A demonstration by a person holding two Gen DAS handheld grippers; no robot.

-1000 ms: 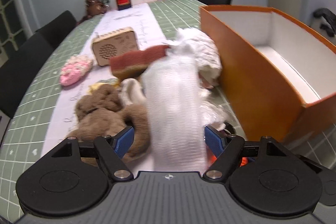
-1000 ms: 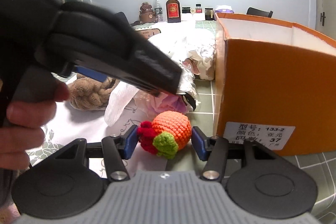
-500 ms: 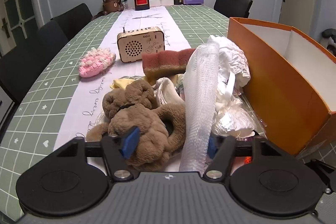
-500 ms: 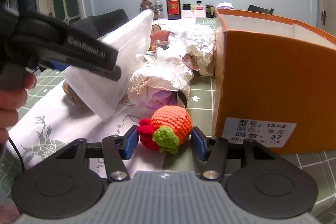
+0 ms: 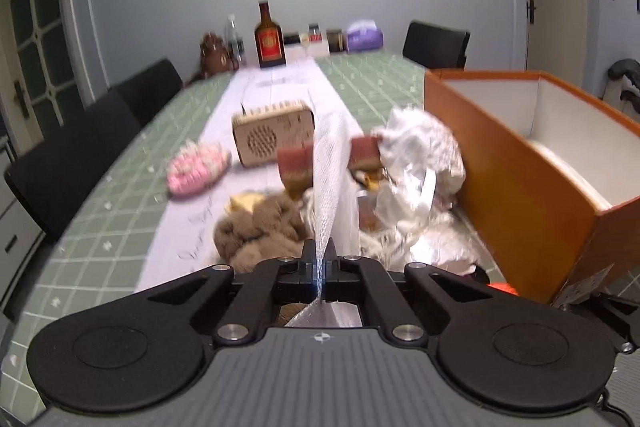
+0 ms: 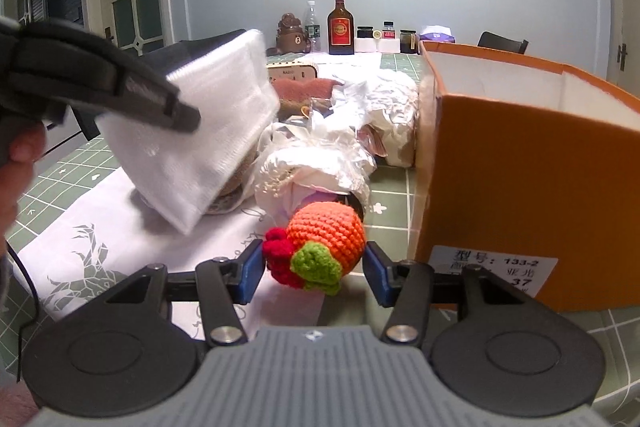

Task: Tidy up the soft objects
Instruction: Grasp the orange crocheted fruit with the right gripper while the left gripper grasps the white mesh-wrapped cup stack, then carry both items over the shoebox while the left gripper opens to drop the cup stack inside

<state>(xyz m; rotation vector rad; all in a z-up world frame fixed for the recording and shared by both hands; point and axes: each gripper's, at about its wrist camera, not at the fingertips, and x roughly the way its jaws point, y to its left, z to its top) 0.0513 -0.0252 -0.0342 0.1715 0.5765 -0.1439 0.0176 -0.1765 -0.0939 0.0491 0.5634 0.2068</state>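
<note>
Jaws on the left gripper are pinched tight on a sheet of white mesh foam, which stands up from them and hangs clear of the pile; in the right wrist view the same sheet spreads wide at ten o'clock. The right gripper has its jaws at a middling width on either side of a crocheted orange toy; the left pad seems to touch the red part, the right pad shows a sliver of gap, so whether it is truly gripped I cannot tell.

Largest first: the green checked tabletop carries everything. The orange box sits at three o'clock, and its white inside looks empty as far as it shows. Beside it, at the centre, lies the heap of crinkled white wrapping, then the brown plush at seven o'clock of the heap, a reddish sponge behind, and a pink knitted piece off at nine o'clock. A wooden radio stands behind them.

Judged from this, the sorting has barely begun: nothing visible lies in the box, one soft piece is lifted, one is about to be taken, and the rest wait on the tabletop.
</note>
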